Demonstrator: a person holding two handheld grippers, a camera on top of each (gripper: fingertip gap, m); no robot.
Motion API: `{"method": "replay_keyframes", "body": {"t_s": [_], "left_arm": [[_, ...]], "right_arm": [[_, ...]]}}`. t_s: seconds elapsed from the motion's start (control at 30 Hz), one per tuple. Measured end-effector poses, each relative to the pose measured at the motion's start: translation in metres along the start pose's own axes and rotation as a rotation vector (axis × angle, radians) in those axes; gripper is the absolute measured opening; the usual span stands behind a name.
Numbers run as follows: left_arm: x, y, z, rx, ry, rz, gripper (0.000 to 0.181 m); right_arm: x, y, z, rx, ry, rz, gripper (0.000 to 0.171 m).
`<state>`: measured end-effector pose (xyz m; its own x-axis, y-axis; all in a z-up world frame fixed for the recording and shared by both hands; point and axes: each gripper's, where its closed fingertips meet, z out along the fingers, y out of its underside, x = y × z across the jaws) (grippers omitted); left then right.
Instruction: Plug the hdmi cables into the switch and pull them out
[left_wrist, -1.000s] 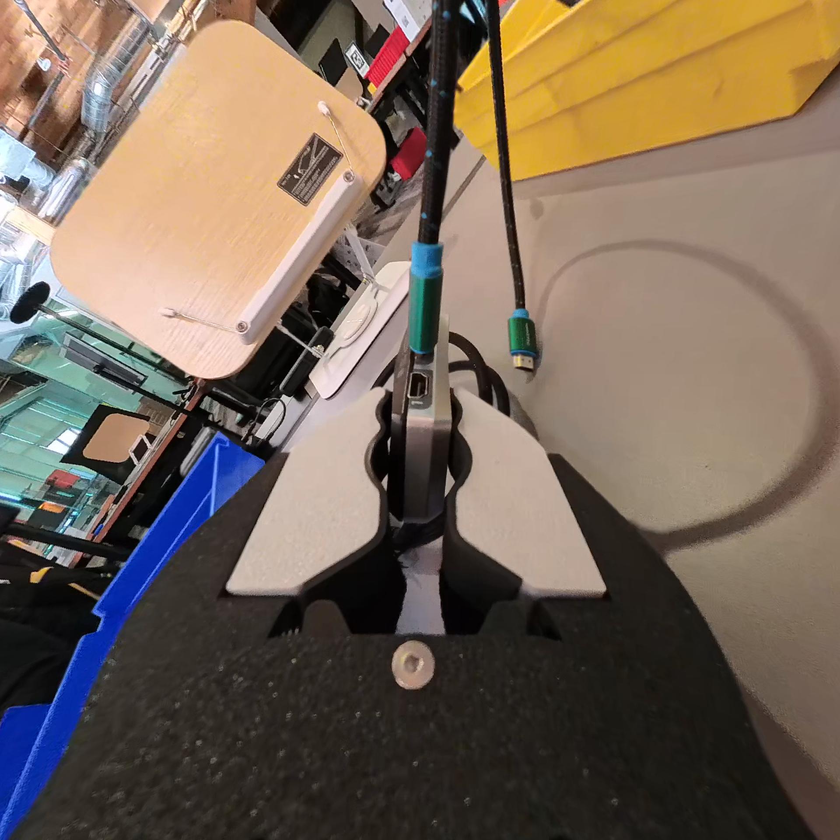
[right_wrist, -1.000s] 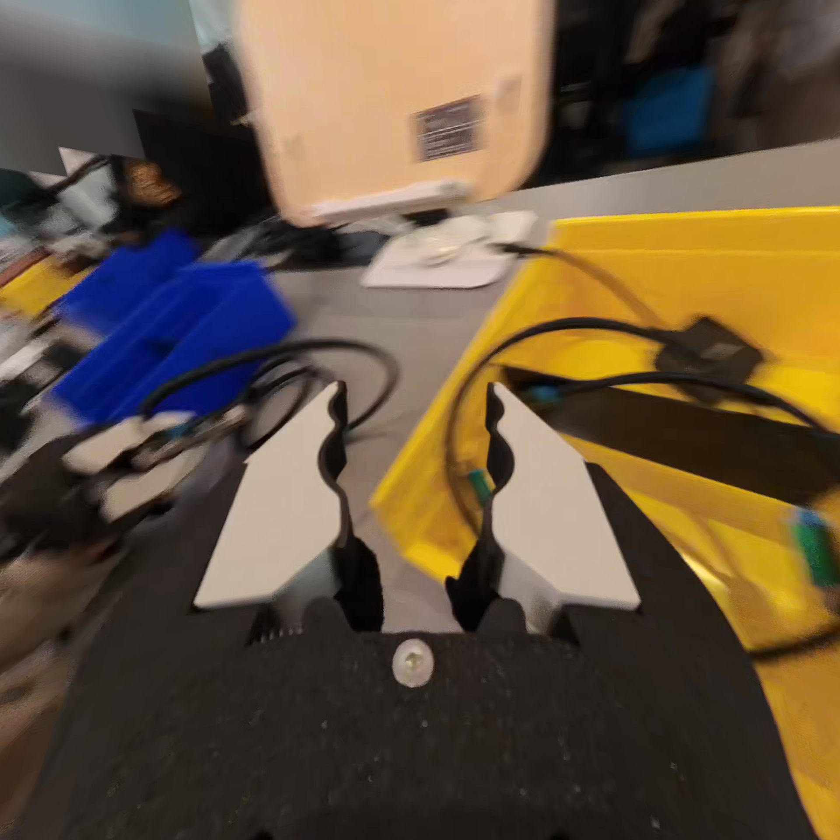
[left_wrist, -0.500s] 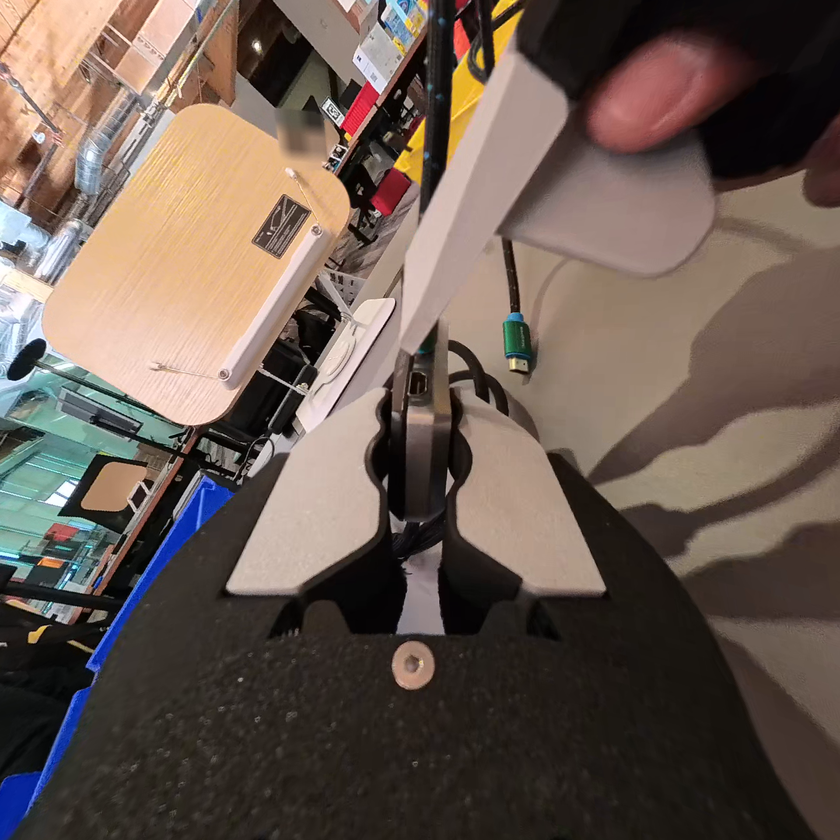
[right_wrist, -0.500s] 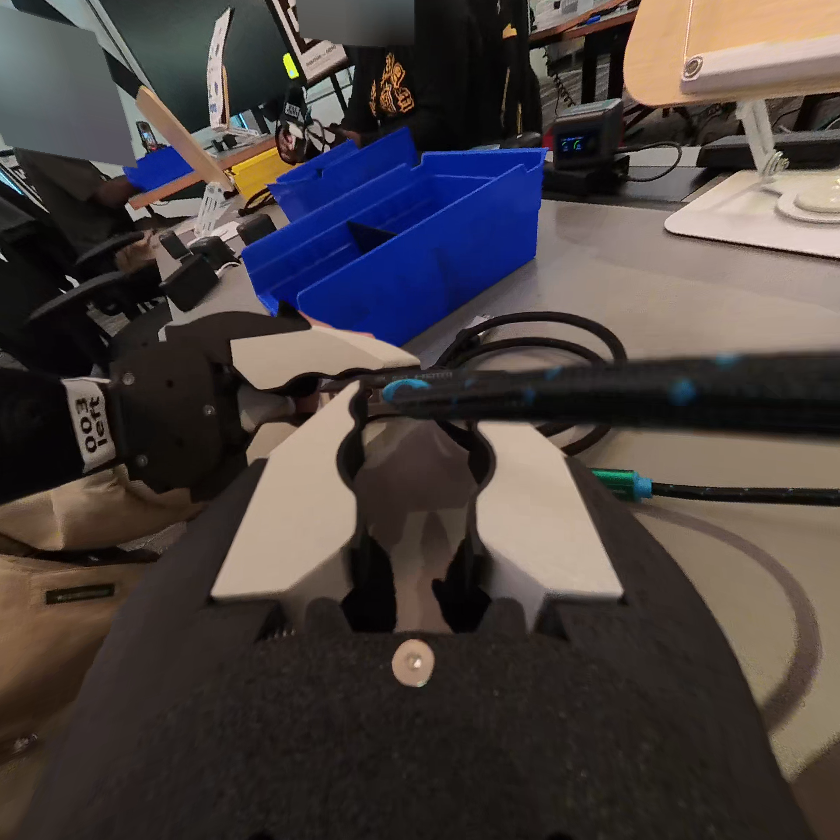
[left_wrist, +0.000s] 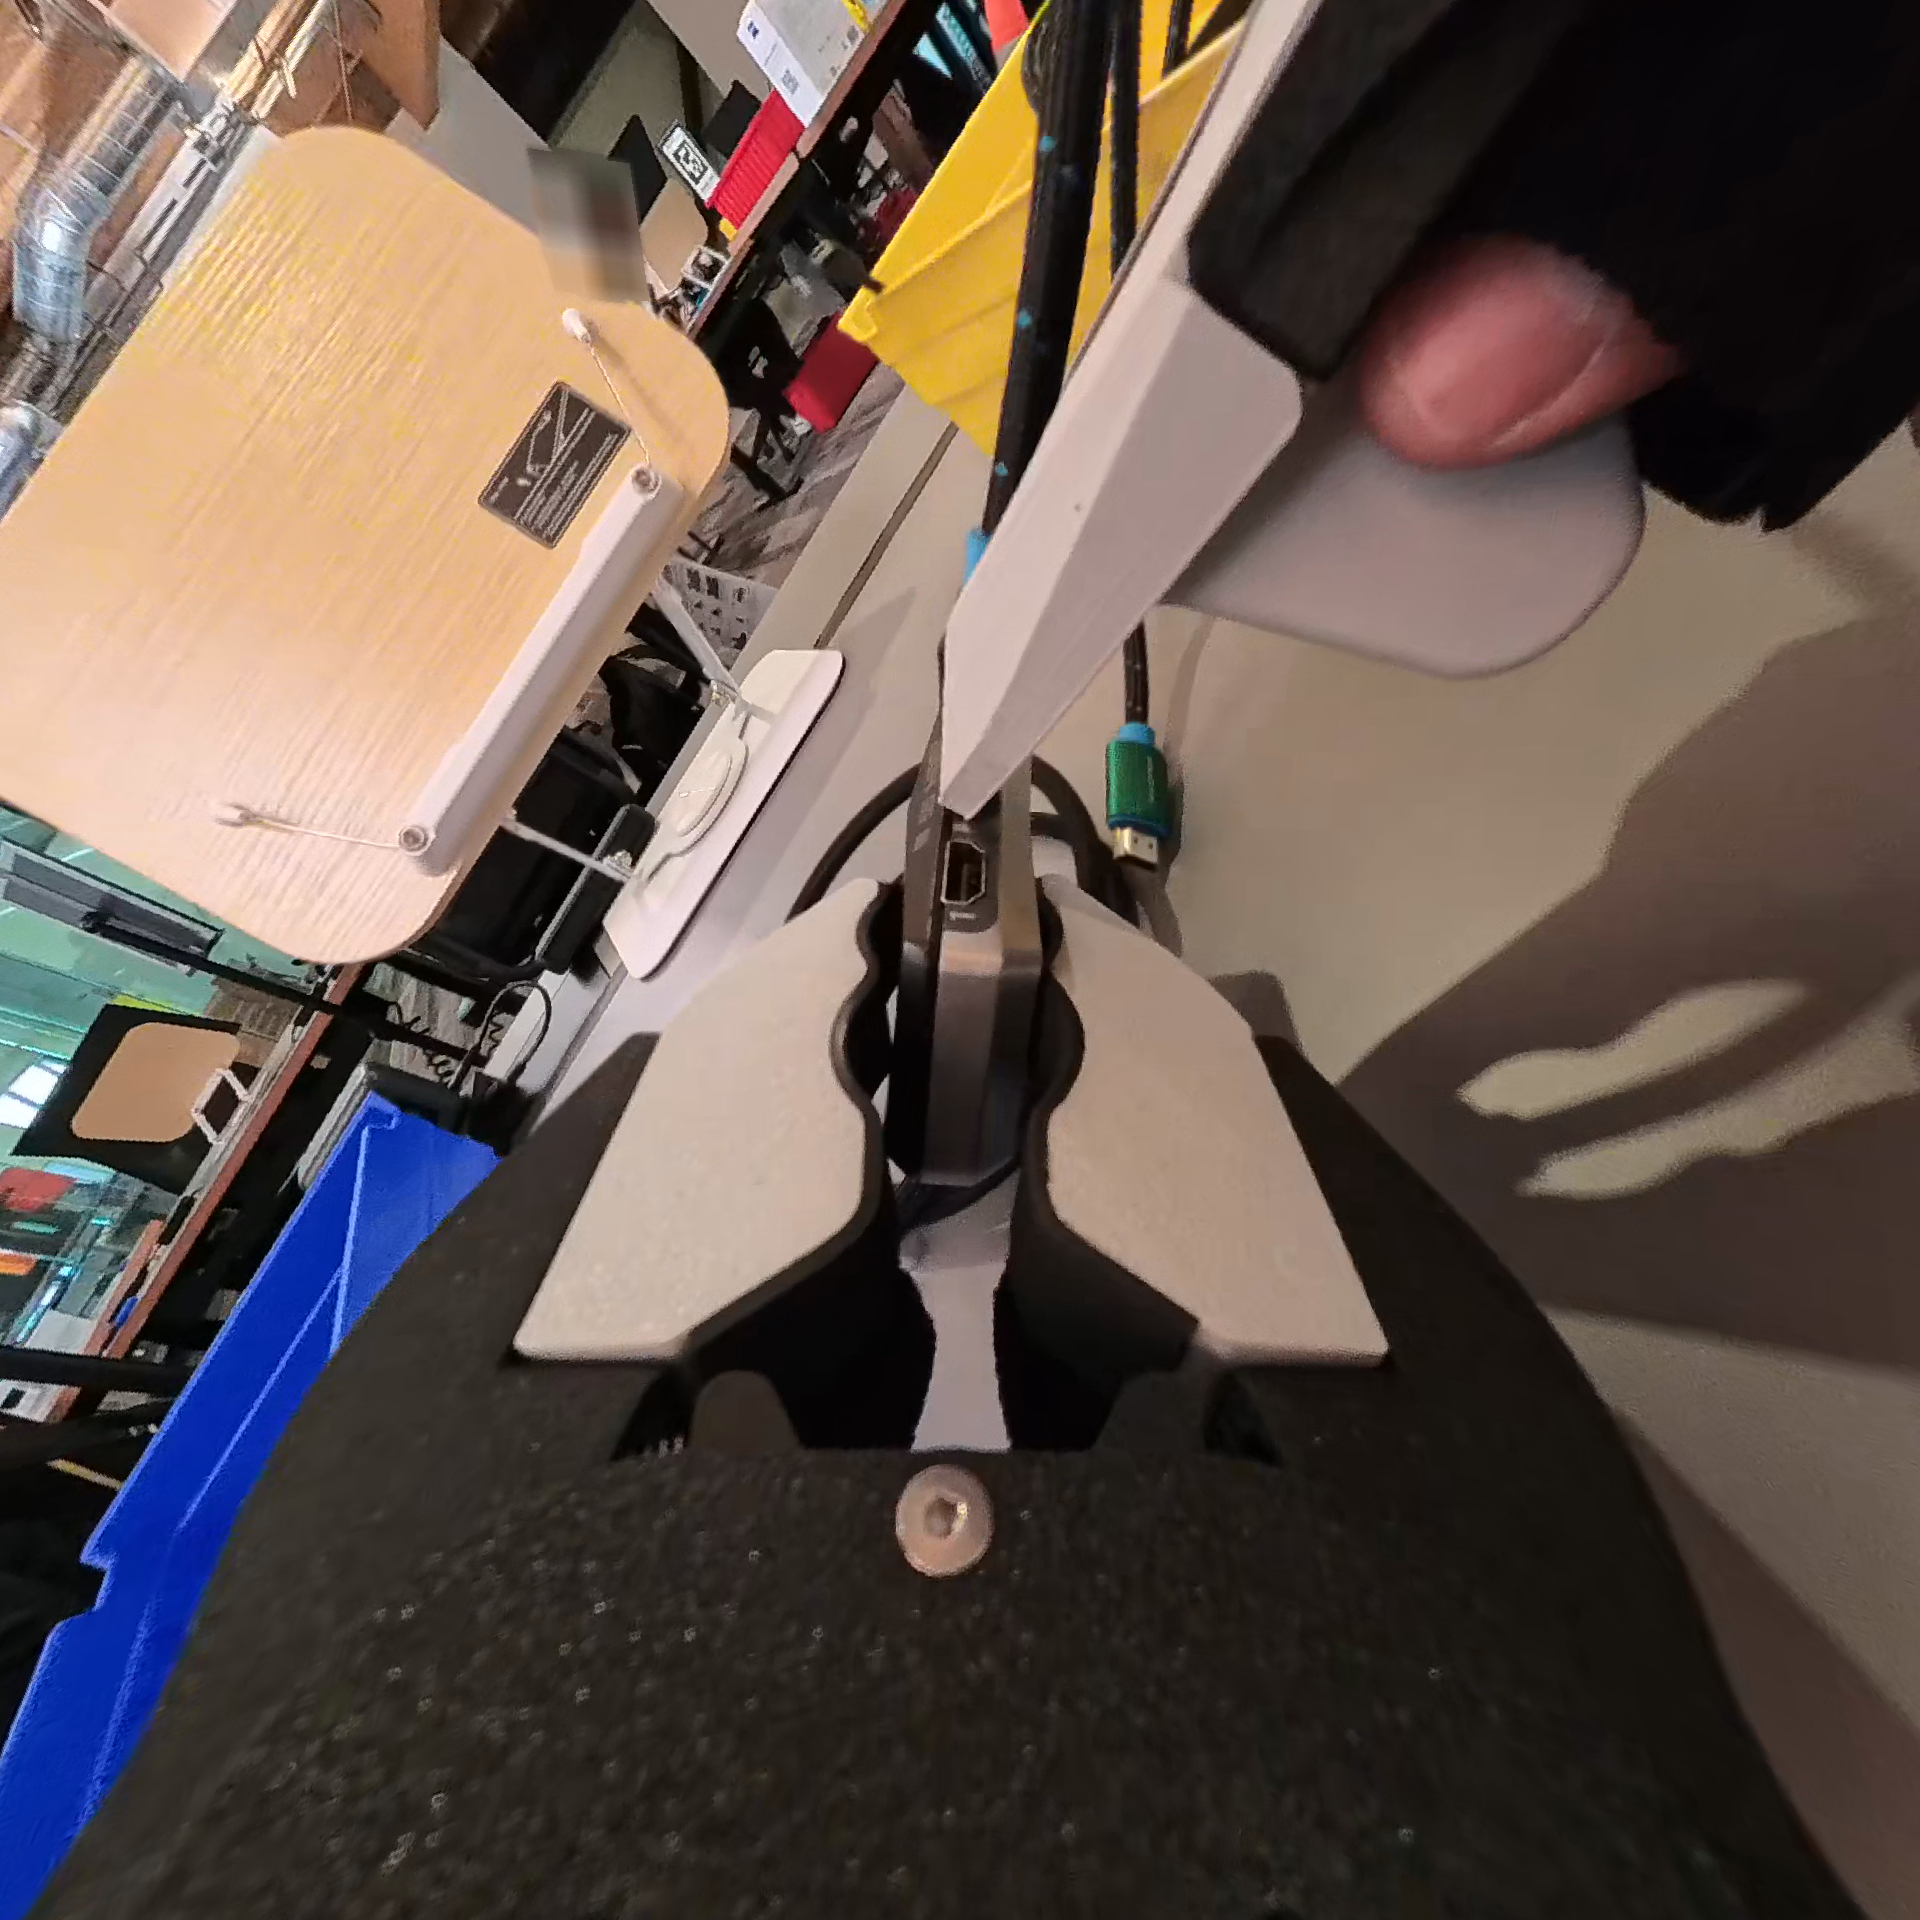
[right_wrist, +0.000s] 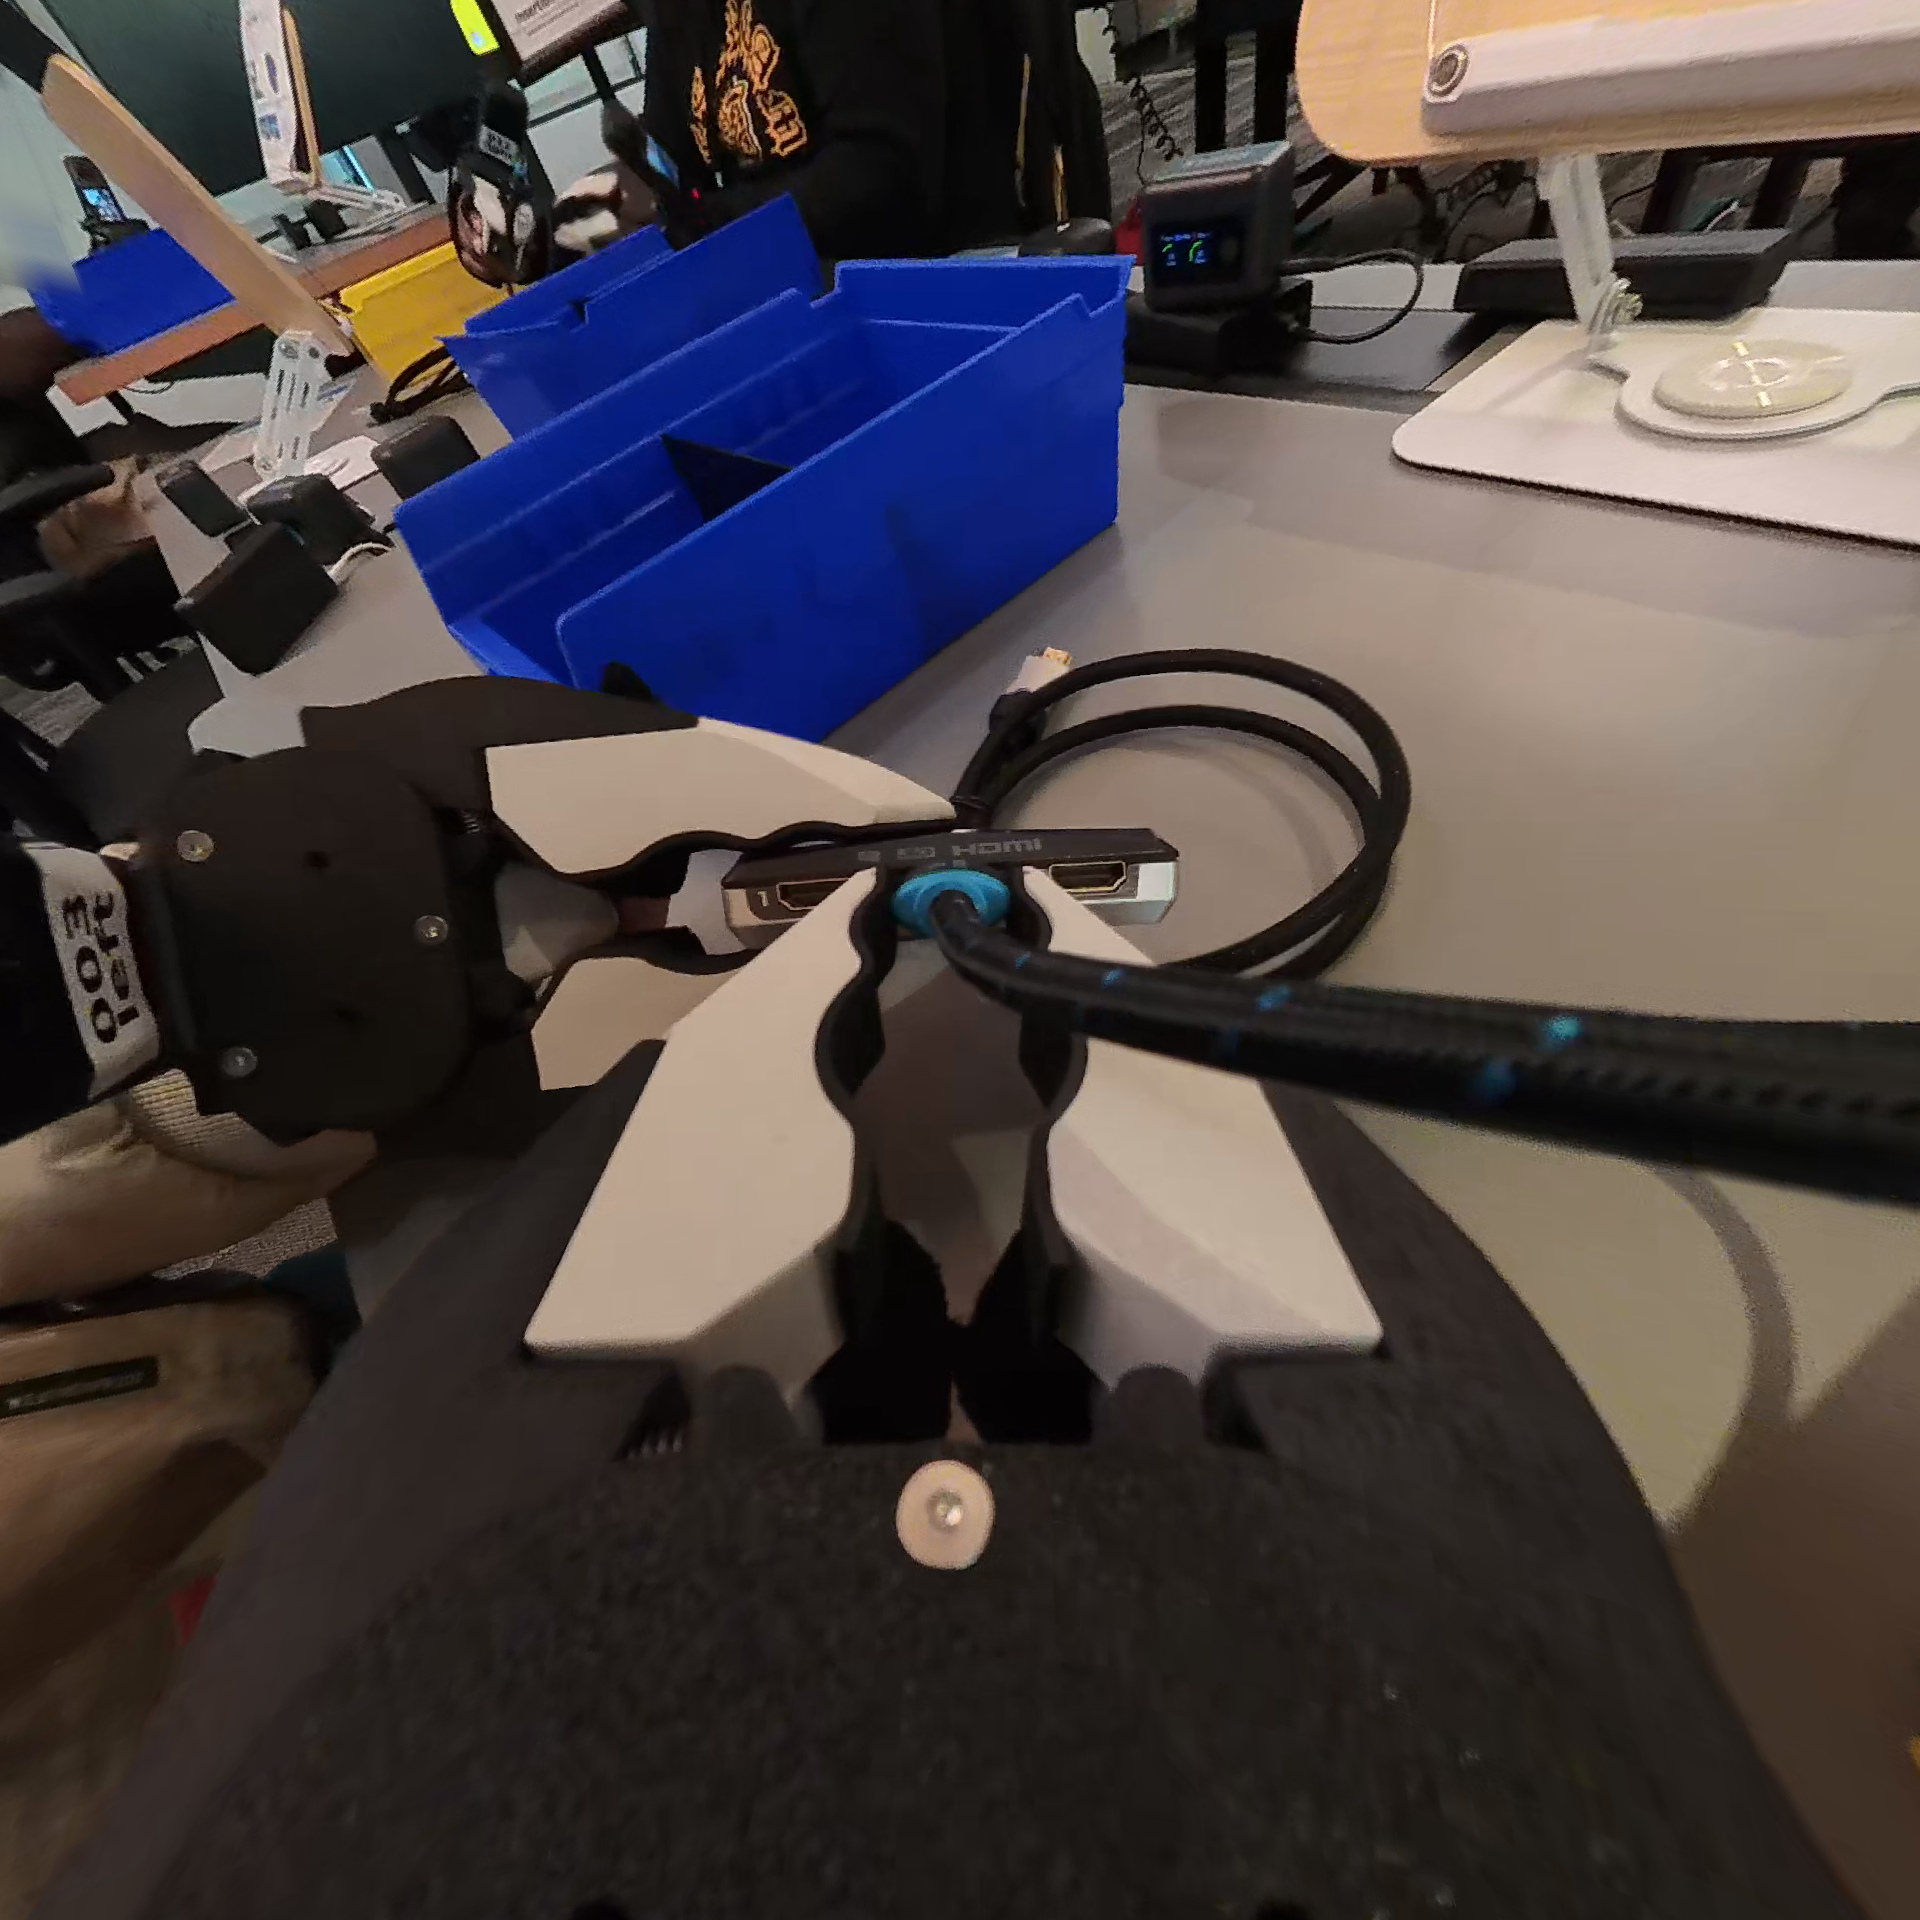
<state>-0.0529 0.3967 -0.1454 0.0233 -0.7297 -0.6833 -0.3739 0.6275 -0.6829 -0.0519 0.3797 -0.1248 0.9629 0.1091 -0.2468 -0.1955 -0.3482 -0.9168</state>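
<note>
At frame centre of the right wrist view, the HDMI switch (right_wrist: 951, 878) sits clamped edge-on in the left gripper (right_wrist: 831, 852), which enters from the left. One braided cable (right_wrist: 1455, 1049) is seated in the middle port, its blue collar (right_wrist: 948, 902) flanked by the tips of the right gripper (right_wrist: 948, 914). Whether those tips already pinch the plug or merely bracket it cannot be told from either view. The ports to either side stand vacant. A second cable's green plug (left_wrist: 1141, 790) hangs free, right of centre in the left wrist view, unconnected.

By the look of it the task is midway: one cable is in, another out, and the seated one appears next for pulling, though that is a judgement.

The left gripper (left_wrist: 961, 1039) points forward and is closed on the switch (left_wrist: 971, 966), holding it on edge above the grey table (left_wrist: 1455, 831). The right gripper (left_wrist: 977, 748) slants down from the upper right of that view, a person's finger (left_wrist: 1496, 364) curled over its housing. A blue bin (right_wrist: 790, 520) sits behind, upper left of centre in the right wrist view; a yellow bin (left_wrist: 966, 260) fills the top centre of the left wrist view.
</note>
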Motion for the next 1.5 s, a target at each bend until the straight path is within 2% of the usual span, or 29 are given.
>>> {"method": "replay_keyframes", "body": {"t_s": [0.23, 0.37, 0.97, 1.1, 1.27, 1.5], "left_arm": [[-0.002, -0.021, -0.004, 0.039, -0.068, 0.101, 0.023], [0.000, -0.029, -0.005, 0.080, -0.044, 0.078, 0.023], [0.007, -0.030, -0.003, 0.086, 0.004, 0.046, 0.023], [0.011, -0.025, 0.002, 0.060, 0.002, 0.060, 0.022], [0.016, -0.020, -0.004, 0.091, -0.043, 0.250, 0.022], [0.022, -0.019, -0.012, 0.122, 0.009, 0.233, 0.034]], "right_arm": [[-0.003, -0.008, -0.019, 0.036, 0.024, -0.025, 0.020], [-0.004, -0.012, -0.029, 0.061, 0.075, -0.074, 0.020], [-0.001, -0.008, -0.033, 0.061, 0.088, -0.065, 0.020], [0.004, -0.004, -0.027, 0.049, 0.067, -0.016, 0.020], [0.000, 0.008, -0.023, -0.003, 0.029, -0.024, 0.020], [-0.014, 0.020, -0.023, -0.083, -0.125, -0.022, 0.020]]}}
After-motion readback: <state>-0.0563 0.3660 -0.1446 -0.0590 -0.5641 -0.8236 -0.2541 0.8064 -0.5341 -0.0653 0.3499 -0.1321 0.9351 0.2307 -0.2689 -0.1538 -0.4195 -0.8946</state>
